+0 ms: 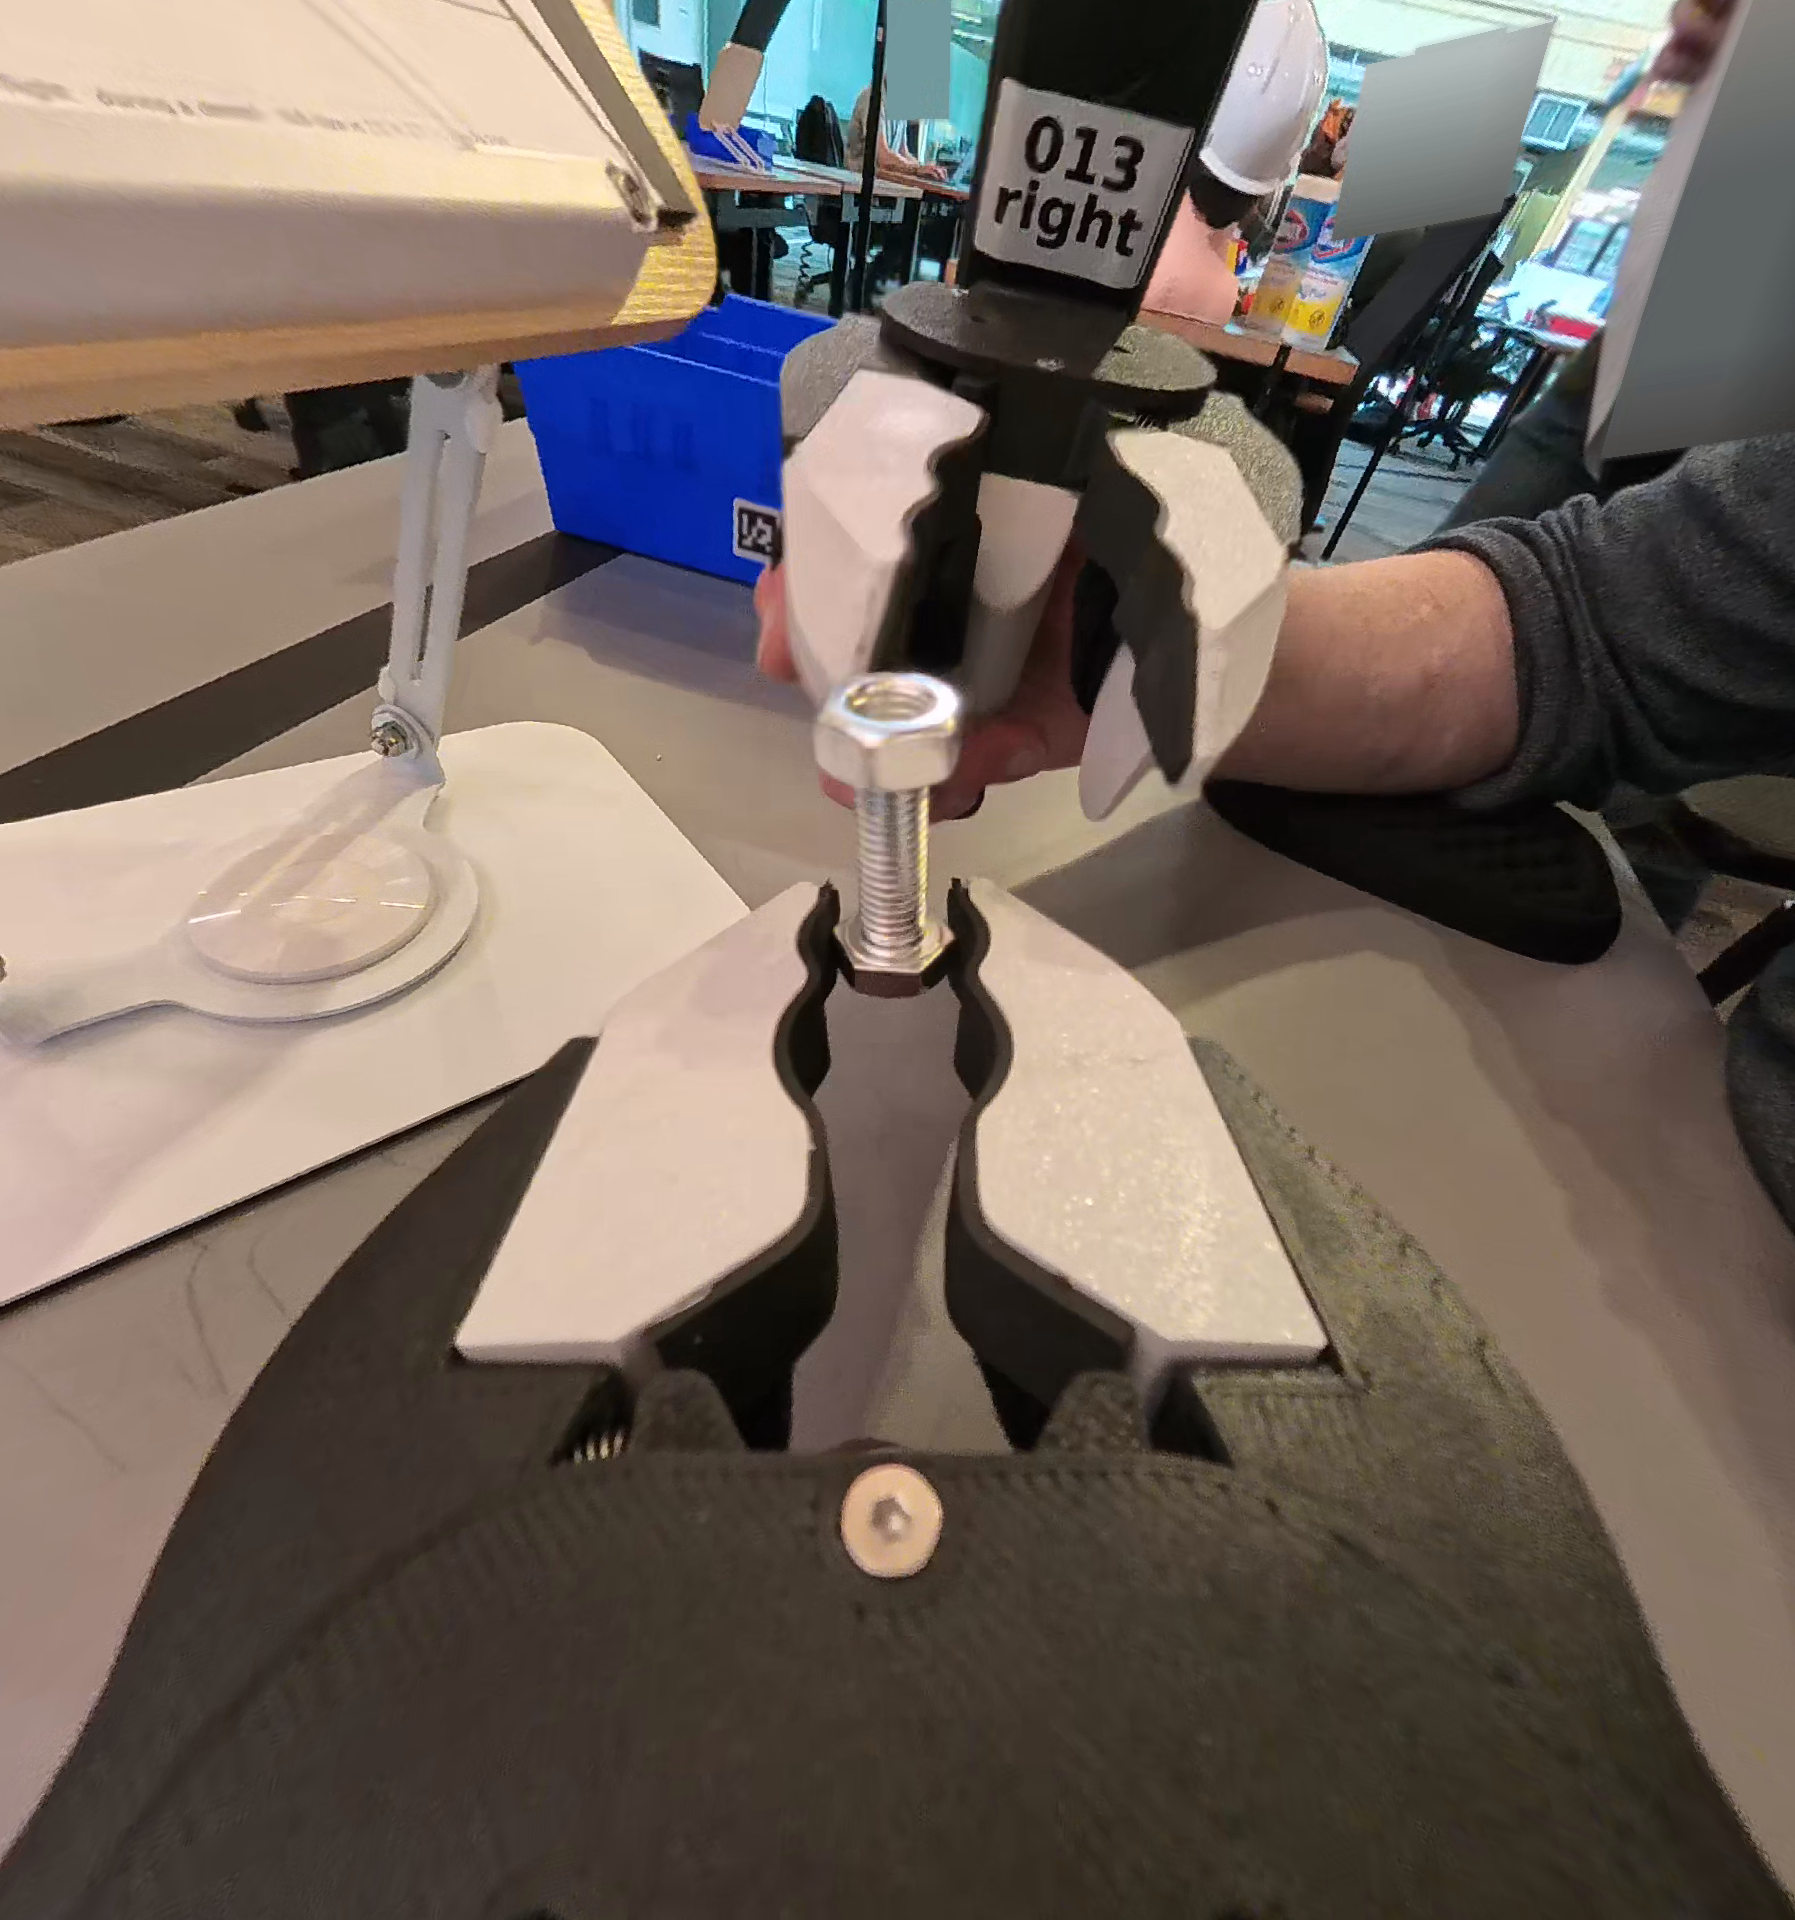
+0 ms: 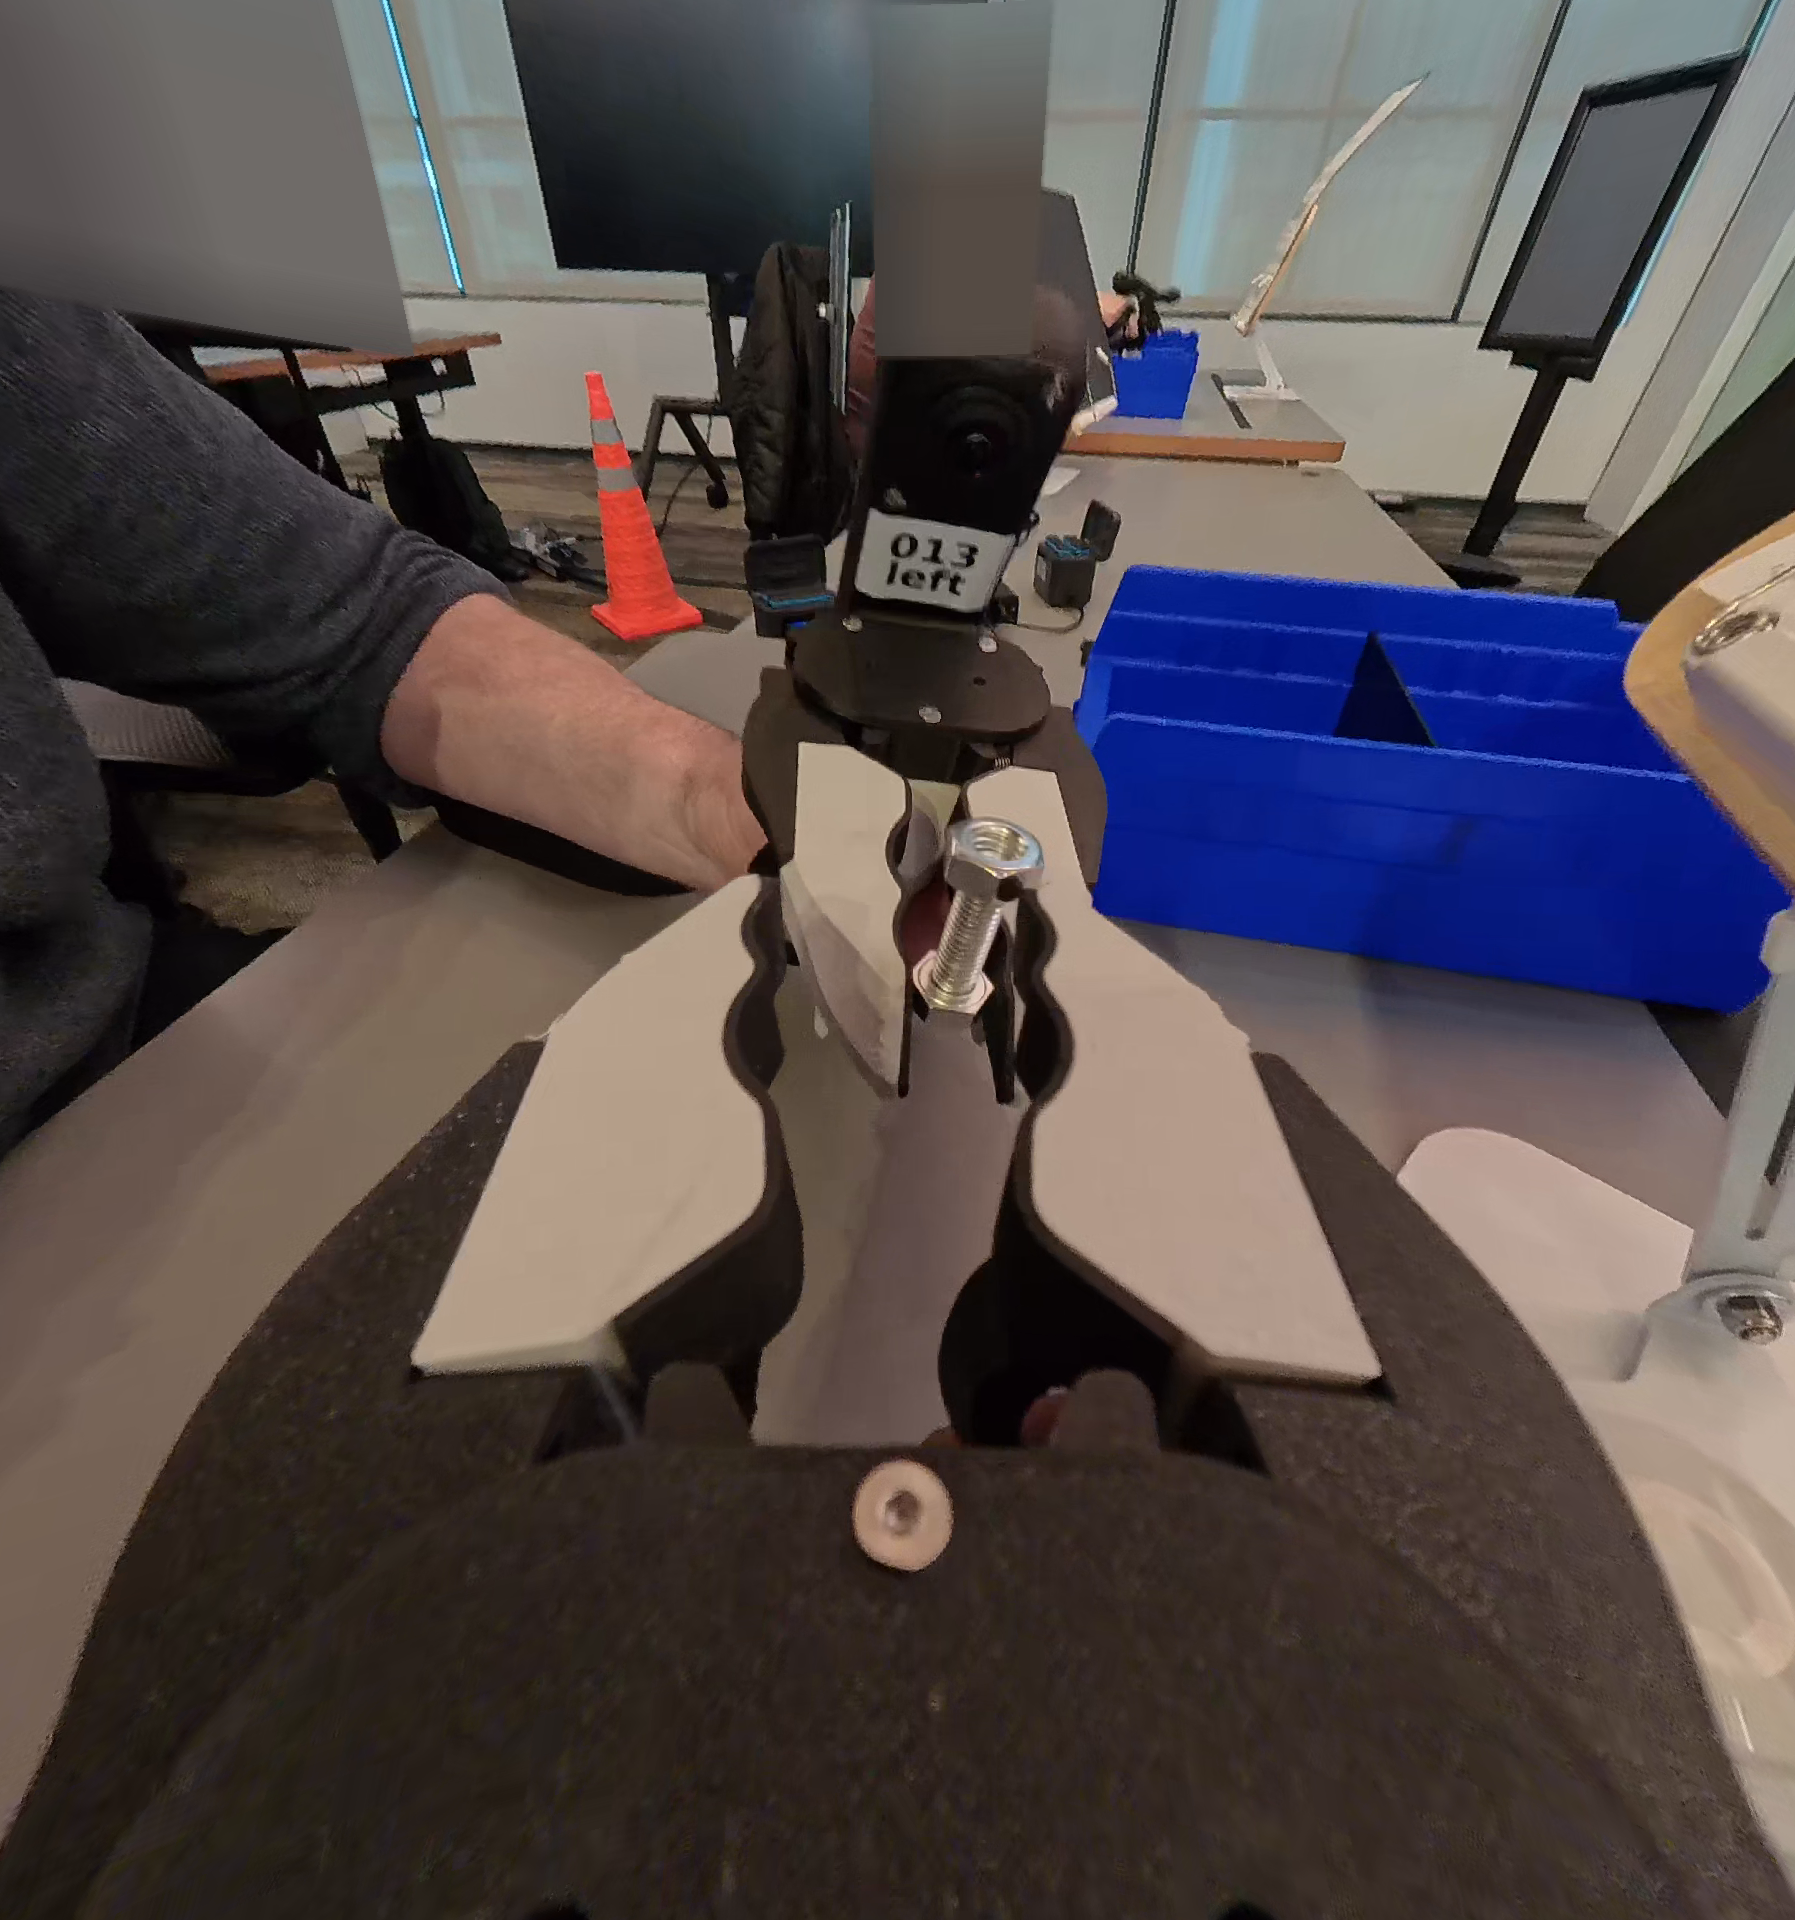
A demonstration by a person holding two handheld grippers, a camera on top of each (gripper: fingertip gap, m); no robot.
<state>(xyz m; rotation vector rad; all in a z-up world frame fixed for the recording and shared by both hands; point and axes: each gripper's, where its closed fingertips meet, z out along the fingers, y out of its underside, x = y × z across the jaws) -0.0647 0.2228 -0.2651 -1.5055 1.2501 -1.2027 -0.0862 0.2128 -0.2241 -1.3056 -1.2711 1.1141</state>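
left gripper [image 1: 891, 940] is clamped on the head of an upright bolt [image 1: 888, 868], above the bench [image 1: 1340, 1039]. a nut [image 1: 888, 727] sits on the bolt's top end. right gripper [image 1: 976, 727] stands apart, jaws beside the nut, gripping nothing.

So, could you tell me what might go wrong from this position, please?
1. The left gripper grips the bolt only by its head, so a sideways push could tilt it.
2. The nut sits at the very tip of the thread, and might cross-thread or drop onto the grey table.
3. The open right gripper stands close around the left fingers and may bump them.
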